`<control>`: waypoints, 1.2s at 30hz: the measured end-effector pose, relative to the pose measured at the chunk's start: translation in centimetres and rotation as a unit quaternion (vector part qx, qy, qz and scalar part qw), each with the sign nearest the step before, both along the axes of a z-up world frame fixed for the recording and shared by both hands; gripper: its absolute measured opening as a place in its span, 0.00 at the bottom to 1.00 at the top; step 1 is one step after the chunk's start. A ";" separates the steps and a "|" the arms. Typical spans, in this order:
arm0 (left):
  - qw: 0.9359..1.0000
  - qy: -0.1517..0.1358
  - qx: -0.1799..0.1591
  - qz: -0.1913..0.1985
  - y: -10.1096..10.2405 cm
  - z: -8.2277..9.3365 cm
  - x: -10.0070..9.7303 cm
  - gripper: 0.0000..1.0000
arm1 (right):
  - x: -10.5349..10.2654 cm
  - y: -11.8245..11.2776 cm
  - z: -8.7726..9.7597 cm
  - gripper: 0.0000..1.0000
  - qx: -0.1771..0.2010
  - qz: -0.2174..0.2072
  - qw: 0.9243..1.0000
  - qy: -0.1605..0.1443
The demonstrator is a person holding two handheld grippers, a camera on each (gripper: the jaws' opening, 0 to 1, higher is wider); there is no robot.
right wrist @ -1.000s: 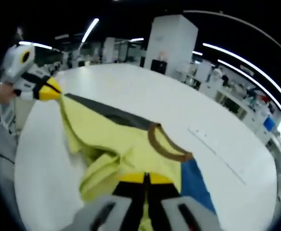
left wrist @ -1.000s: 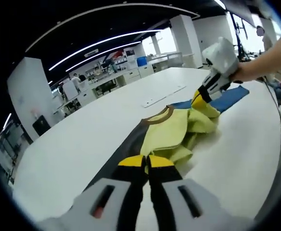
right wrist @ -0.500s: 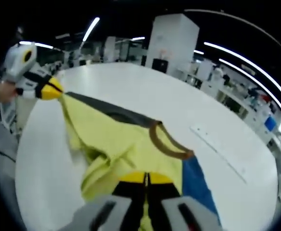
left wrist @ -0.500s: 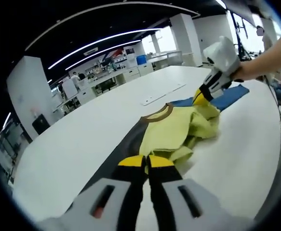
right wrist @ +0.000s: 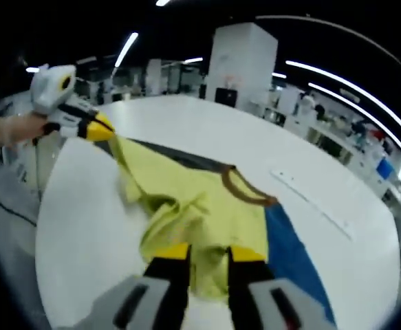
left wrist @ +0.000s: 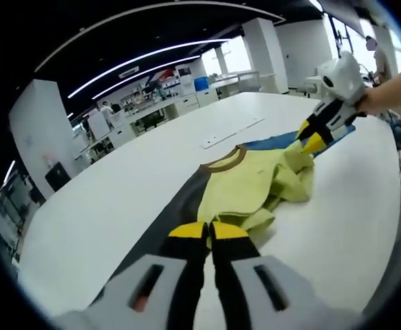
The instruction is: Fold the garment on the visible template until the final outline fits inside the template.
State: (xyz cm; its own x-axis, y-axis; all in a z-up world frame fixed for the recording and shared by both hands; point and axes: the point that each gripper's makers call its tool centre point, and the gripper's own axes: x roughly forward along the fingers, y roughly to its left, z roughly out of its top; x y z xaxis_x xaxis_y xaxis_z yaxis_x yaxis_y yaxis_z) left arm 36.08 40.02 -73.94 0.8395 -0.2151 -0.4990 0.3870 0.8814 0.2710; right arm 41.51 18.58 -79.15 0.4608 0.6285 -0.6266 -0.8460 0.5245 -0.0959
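Observation:
A yellow T-shirt point(left wrist: 248, 182) with a brown collar point(left wrist: 228, 159) lies bunched on a long template mat, dark grey point(left wrist: 176, 210) at one end and blue point(right wrist: 293, 254) at the other. At the bottom of the left gripper view my left gripper point(left wrist: 209, 230) is shut on the shirt's near edge. The right gripper view has it at the far left point(right wrist: 104, 127), holding a stretched corner of the shirt point(right wrist: 200, 206). My right gripper point(right wrist: 212, 252) is open, its jaws apart over the crumpled cloth. The left gripper view places it point(left wrist: 311, 136) at the shirt's far end.
The mat lies on a large white table point(left wrist: 104, 206) whose edge curves close by point(right wrist: 49, 227). A thin white strip point(left wrist: 231, 133) lies on the table beyond the collar. A person's hand point(left wrist: 386, 93) holds the right gripper. Desks and white pillars stand far behind.
My right gripper has opened and let go of the shirt's far end, drawing slightly back. The cloth there has dropped onto the mat. The left gripper keeps its hold.

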 end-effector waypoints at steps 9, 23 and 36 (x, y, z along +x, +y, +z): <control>1.000 0.004 0.002 0.000 0.2 -0.3 -0.1 0.00 | -2.6 -0.5 -1.1 0.11 0.001 -0.004 1.000 0.015; 1.000 0.008 0.003 -0.001 0.3 -0.6 -0.4 0.00 | -2.0 -0.4 -5.2 0.06 -0.061 0.006 0.998 0.023; 1.000 0.011 0.007 -0.005 0.6 -0.7 -1.1 0.00 | -2.8 -1.2 -5.0 0.00 -0.051 -0.012 0.997 0.054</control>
